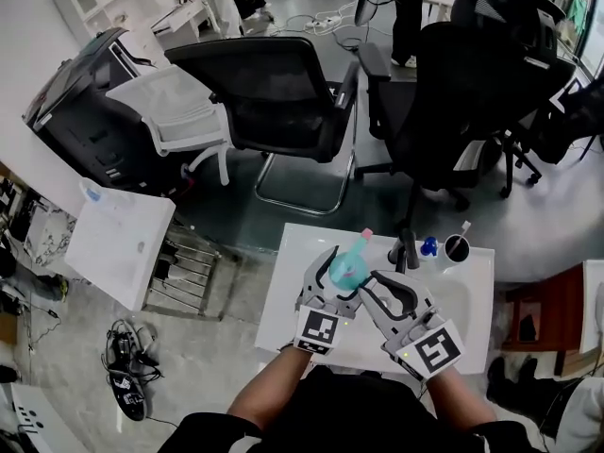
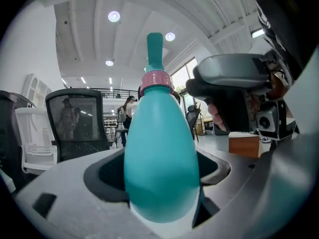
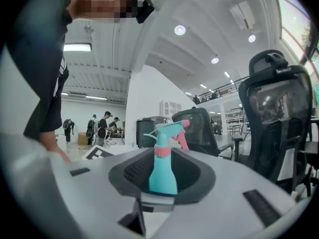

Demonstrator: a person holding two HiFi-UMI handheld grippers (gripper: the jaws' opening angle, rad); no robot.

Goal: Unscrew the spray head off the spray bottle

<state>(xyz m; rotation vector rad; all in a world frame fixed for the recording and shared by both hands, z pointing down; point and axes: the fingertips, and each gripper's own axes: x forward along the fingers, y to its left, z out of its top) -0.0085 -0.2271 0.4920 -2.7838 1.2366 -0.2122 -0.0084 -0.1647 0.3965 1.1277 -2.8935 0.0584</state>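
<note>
- We have the spray bottle (image 2: 159,153) clamped by its teal body in the left gripper (image 2: 160,188). It is upright over the white table (image 1: 283,295), which keeps the top free to turn.
- The right gripper (image 3: 162,180) is released. Its jaws stand apart, and the bottle shows just ahead of the gap — nothing is pressed between them.
- The spray head (image 3: 168,127) is still on its pink collar (image 2: 156,79). We judge the unscrewing not yet done — the right jaws would need to close on the head.
</note>
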